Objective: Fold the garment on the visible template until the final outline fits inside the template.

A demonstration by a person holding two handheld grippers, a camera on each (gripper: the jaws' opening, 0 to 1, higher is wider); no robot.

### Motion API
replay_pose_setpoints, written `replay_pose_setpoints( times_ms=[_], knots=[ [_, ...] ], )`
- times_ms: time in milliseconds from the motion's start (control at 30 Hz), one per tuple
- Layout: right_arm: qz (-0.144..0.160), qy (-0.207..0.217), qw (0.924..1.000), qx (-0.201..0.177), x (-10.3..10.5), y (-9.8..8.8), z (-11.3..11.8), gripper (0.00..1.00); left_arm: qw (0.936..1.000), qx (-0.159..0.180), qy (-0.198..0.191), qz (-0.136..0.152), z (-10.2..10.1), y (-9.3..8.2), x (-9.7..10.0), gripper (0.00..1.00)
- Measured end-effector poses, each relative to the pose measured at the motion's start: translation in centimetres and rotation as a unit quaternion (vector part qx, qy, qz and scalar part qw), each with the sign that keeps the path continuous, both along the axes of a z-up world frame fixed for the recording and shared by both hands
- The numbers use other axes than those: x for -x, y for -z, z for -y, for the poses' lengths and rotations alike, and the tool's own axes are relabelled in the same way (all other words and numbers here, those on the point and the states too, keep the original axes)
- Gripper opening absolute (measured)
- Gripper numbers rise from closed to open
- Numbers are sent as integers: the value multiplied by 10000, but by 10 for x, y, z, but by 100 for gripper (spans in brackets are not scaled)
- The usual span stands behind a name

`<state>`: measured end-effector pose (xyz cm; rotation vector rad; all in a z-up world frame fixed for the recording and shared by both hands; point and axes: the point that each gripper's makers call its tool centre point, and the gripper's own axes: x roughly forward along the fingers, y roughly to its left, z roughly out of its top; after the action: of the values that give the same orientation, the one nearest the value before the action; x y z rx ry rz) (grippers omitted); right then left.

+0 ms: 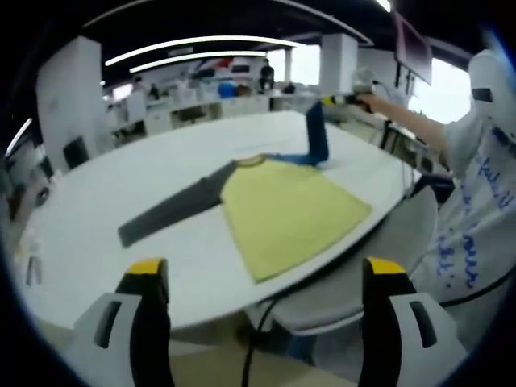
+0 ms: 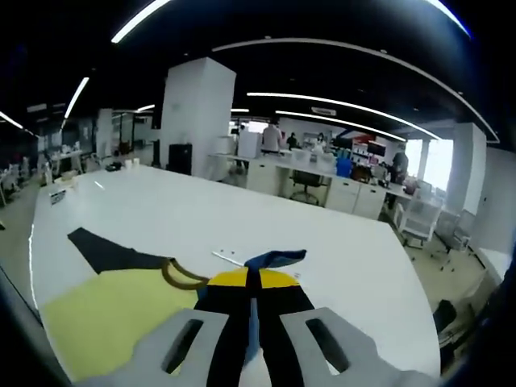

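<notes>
Garment: yellow shirt (image 1: pixel 282 214) flat on white table (image 1: pixel 121 185), well ahead of the left gripper (image 1: pixel 266 282) (jaws spread).
Blue sleeve (image 2: pixel 274 259): pinched in right gripper (image 2: pixel 253 302).
Writing: blue, unreadable, on person's shirt (image 1: pixel 476 218).

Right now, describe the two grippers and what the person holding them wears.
Left gripper: two black fingers with yellow tips, rising from light grey housings with dark slots. Right gripper: the same build, black fingers with yellow tips on grey slotted housings. The person wears a white short-sleeved T-shirt with blue lettering.
</notes>
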<state>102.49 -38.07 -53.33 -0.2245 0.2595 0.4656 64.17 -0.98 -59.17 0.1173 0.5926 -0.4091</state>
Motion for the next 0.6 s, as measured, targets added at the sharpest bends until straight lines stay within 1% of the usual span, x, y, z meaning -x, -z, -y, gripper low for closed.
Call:
replay_pose_setpoints(
  times_ms=[133, 267, 600],
  knots=[
    [3, -77, 10000, -31, -7, -2, -5, 2, 10000, 25, 20, 4, 1, 0, 1, 96],
    [8, -129, 9999, -77, -5, -4, -13, 2, 10000, 52, 26, -25, 1, 1, 1, 96],
    [-13, -264, 9996, -141, -10, -4, -25, 2, 10000, 66, 5, -55, -1, 3, 1, 95]
  ],
)
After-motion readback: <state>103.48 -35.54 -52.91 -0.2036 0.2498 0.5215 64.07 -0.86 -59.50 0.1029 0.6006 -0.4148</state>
